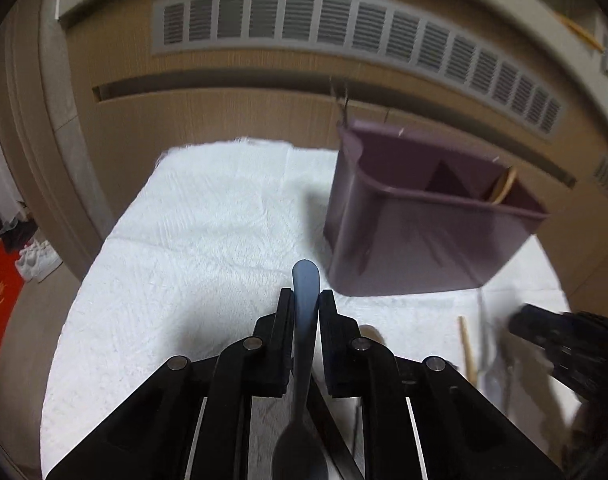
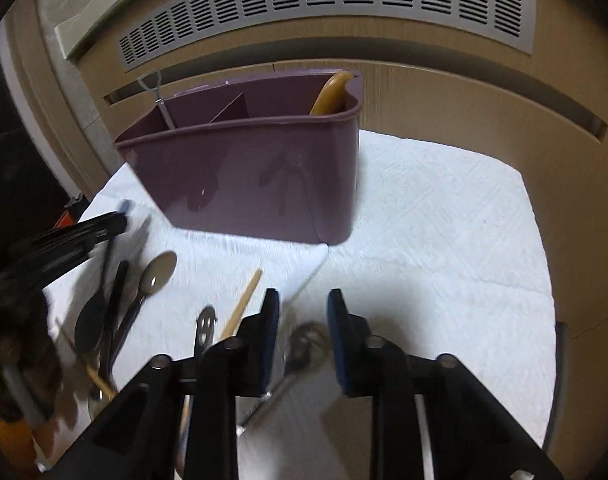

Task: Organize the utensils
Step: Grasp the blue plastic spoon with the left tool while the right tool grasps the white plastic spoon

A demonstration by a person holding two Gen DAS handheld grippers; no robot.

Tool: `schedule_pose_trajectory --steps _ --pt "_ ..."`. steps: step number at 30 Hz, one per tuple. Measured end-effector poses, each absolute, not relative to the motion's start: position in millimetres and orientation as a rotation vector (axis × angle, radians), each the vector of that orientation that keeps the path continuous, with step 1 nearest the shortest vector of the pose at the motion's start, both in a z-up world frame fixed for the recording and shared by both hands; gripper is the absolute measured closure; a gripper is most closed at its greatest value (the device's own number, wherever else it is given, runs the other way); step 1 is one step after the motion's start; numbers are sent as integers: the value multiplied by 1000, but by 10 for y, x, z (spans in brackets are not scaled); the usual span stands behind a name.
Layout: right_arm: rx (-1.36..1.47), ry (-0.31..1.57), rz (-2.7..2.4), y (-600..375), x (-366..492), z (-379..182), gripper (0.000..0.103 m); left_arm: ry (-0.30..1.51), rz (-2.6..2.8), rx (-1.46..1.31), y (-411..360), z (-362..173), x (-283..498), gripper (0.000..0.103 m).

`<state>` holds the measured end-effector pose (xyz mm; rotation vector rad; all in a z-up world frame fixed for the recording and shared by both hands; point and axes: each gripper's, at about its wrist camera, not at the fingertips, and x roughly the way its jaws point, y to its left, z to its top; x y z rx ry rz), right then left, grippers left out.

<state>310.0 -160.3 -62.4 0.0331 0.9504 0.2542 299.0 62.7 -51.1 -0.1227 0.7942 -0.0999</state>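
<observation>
Left tongs (image 1: 306,300) pinch a spoon (image 1: 304,320) by the handle, bowl toward me, ready for the caddy (image 1: 424,224) | right tongs (image 2: 302,304) part-open, holding nothing, over a slotted utensil (image 2: 304,344) | loose spoons (image 2: 144,292) wait on the white cloth (image 2: 424,220) | a tan tool (image 2: 330,94) already stands in the caddy.

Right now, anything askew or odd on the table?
Nothing spilled or broken. The purple caddy stands upright on the white towel. Loose utensils lie scattered and crossing beside it, still unsorted. The left hand-held gripper pinches a dark spoon by its handle, lengthwise, bowl trailing back toward the camera.
</observation>
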Motion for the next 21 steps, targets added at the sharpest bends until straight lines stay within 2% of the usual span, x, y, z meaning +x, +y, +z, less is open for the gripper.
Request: schedule_pose_trajectory --steps 5,17,21 --pt "66 991 208 -1472 3311 -711 83 719 -148 -168 811 -276 2705 91" --pt "45 1033 61 -1305 3541 -901 82 670 -211 -238 1041 -176 2508 91" --pt "27 1039 98 -1278 3505 -875 93 653 -221 -230 1006 -113 2452 92"
